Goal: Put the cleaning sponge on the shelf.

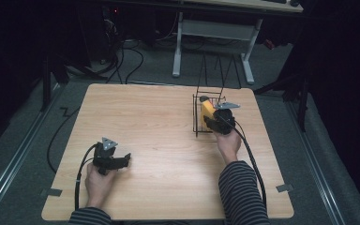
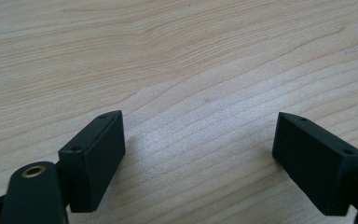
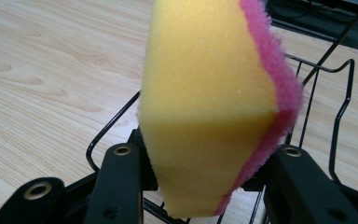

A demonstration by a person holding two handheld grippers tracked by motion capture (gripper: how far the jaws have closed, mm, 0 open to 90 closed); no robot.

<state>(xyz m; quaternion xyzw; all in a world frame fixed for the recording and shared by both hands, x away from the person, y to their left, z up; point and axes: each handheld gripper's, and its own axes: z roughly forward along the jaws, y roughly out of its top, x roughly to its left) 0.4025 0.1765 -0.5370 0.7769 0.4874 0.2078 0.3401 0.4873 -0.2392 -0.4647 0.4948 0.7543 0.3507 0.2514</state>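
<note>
Sponge (image 3: 209,107), yellow with a pink scouring face, sits pinched between the jaws of the right claw (image 1: 221,120), held over the black wire rack (image 1: 198,117) toward two o'clock on the worktop (image 1: 159,117). The right hand (image 1: 228,143) reaches forward, its striped sleeve (image 1: 241,192) trailing to five o'clock. At eight o'clock the left claw (image 2: 200,158) rests low over bare wood, jaws wide apart, gripping nothing.

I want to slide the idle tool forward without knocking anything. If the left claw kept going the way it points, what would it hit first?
Probably nothing: the left claw, jaws open, points across bare wooden table, and its own view shows bare wood ahead.
</note>
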